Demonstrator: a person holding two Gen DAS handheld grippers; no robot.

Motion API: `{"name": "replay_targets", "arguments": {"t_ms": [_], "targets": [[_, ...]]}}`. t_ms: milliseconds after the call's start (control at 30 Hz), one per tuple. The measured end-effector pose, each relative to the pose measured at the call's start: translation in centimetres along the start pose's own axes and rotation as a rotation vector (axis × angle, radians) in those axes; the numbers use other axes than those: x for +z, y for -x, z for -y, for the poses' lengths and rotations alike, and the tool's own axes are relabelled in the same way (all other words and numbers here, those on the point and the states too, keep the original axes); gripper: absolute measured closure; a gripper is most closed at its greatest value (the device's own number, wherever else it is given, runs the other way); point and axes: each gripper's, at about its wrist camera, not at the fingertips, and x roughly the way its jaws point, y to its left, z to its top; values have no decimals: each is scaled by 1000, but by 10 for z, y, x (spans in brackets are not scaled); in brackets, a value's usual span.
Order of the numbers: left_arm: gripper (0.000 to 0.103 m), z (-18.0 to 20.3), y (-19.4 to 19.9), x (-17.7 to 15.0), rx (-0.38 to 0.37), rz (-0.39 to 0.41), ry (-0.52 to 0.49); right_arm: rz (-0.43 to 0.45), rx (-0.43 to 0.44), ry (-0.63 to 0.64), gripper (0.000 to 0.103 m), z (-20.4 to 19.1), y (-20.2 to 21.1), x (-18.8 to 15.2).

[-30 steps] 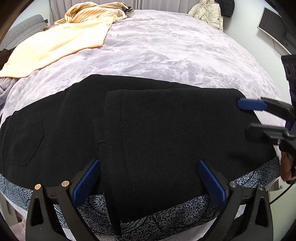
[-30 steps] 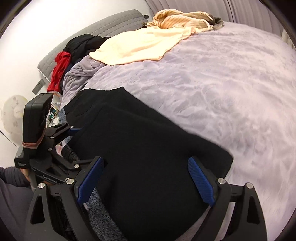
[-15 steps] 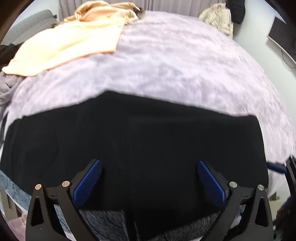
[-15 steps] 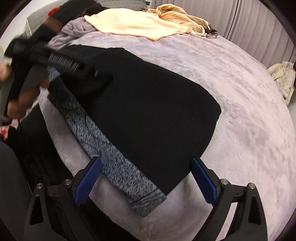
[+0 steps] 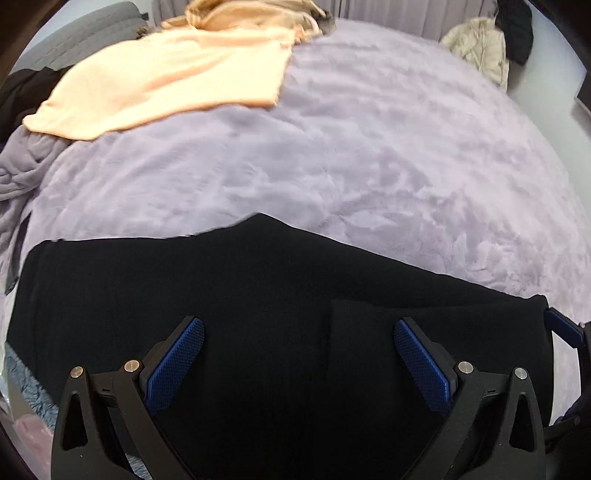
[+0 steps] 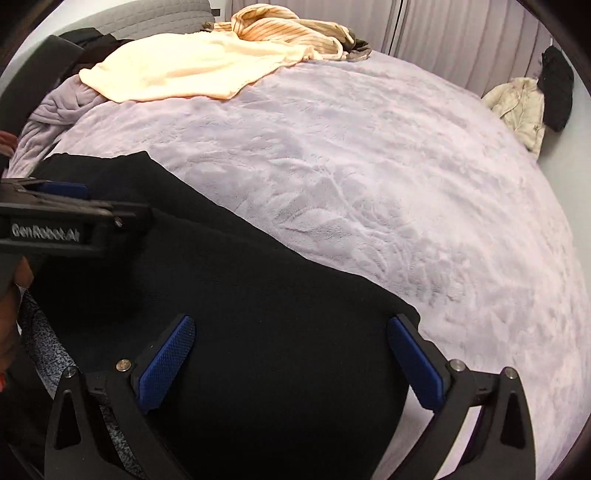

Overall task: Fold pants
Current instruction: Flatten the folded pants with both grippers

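Both grippers, left gripper (image 5: 299, 354) and right gripper (image 6: 291, 350), gape above black pants (image 5: 258, 295)

The pants (image 5: 277, 314) lay across the near edge of the bed (image 5: 388, 166), toward 6 o'clock. A towel (image 5: 166, 81) lay on the bed's far side at 11 o'clock, a jacket (image 5: 480, 48) beyond it at 1 o'clock.

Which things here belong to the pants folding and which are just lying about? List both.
Part of the job:
- black pants
- left gripper, open over them
- right gripper, open at their end
- lilac blanket they lie on

Lying about:
- peach cloth
- striped garment
- cream jacket
- grey garment
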Motion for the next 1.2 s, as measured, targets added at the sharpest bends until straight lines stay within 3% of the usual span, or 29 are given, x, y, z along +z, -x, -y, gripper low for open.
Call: {"name": "replay_targets", "arguments": {"t_ms": [233, 333, 400, 467, 533, 633, 733, 867, 1000, 1100, 1200], "targets": [[0, -23, 47, -48, -67, 42, -83, 32, 8, -48, 0, -22, 48, -47], [0, -21, 31, -64, -18, -10, -137, 18, -23, -29, 0, -27, 43, -62], [0, -24, 19, -68, -31, -34, -120, 11, -40, -14, 0, -33, 40, -60], [0, -28, 28, -65, -52, -23, -88, 19, -48, -17, 0, -35, 44, -53], [0, -33, 49, -66, -85, 38, -76, 48, -14, 6, 0, -40, 53, -50], [0, -29, 64, -74, -124, 74, -149, 65, -6, 40, 0, -52, 54, -54], [0, -21, 31, -88, -2, -28, -218, 34, -52, 82, 0, -64, 35, -58], [0, -34, 34, -87, -71, -28, -136, 39, -60, 99, 0, -67, 38, -58], [0, -37, 45, -92, -66, 6, -141, 81, -12, 70, 0, -58, 54, -57], [0, -37, 30, -95, -72, -34, -128, 17, -26, 119, 0, -62, 31, -59], [0, -39, 48, -90, -89, 21, -96, 31, -32, 155, 0, -67, 39, -49]]}}
